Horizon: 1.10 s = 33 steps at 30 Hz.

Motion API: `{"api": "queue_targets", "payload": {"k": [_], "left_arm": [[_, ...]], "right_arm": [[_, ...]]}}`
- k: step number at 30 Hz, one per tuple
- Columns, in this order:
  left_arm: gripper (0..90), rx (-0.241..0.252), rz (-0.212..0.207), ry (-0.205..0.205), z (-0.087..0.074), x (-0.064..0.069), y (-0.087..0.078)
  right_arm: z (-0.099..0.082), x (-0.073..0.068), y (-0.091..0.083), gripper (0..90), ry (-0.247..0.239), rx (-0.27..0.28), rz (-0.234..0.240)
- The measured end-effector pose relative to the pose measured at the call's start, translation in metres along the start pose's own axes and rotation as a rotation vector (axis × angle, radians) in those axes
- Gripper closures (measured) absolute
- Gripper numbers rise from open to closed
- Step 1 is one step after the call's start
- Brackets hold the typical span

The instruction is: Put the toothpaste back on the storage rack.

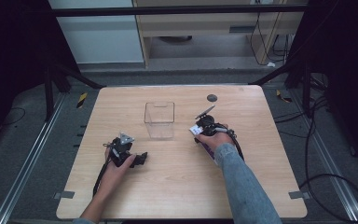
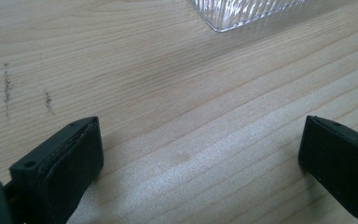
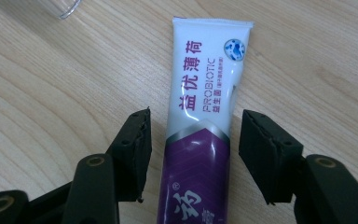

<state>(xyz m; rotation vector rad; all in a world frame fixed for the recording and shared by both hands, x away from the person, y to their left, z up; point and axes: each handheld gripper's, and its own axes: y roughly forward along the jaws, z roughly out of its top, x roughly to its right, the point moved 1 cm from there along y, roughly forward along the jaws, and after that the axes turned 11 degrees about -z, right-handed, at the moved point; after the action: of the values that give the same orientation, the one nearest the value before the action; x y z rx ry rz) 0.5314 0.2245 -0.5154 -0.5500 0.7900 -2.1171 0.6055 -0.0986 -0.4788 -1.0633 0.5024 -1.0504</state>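
On the wooden desk (image 1: 182,182), we see a white-and-purple toothpaste tube (image 3: 203,121) lying flat, to the right of a clear plastic container (image 1: 159,119) that stands upright near the desk's middle. We hold the right gripper (image 3: 193,140) over the tube so that its jaws straddle the tube's body; a gap shows on each side, so the jaws are parted and do not press on it. In the high view, the right gripper (image 1: 208,127) sits just right of the container. We rest the left gripper (image 1: 127,150) at the near left, well apart from the tube. Its jaws stand wide apart over bare wood, with the container's ribbed base (image 2: 242,11) ahead.
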Motion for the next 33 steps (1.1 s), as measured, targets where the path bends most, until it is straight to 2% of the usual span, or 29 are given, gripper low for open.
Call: {"api": "queue_targets", "payload": {"k": [19,22,33], "left_arm": [[0.0,0.000,0.000,0.000,0.0002,0.0000,0.0002],[0.0,0.000,0.000,0.000,0.0002,0.0000,0.0002],[0.0,0.000,0.000,0.000,0.0002,0.0000,0.0002]], "right_arm": [[0.0016,0.0003,0.0065,49.8,0.002,0.003,-0.024],[0.0014,-0.0011,0.0060,54.2,-0.013,0.002,-0.040],[0.0012,-0.0019,0.0051,58.7,-0.032,0.004,-0.047]]}}
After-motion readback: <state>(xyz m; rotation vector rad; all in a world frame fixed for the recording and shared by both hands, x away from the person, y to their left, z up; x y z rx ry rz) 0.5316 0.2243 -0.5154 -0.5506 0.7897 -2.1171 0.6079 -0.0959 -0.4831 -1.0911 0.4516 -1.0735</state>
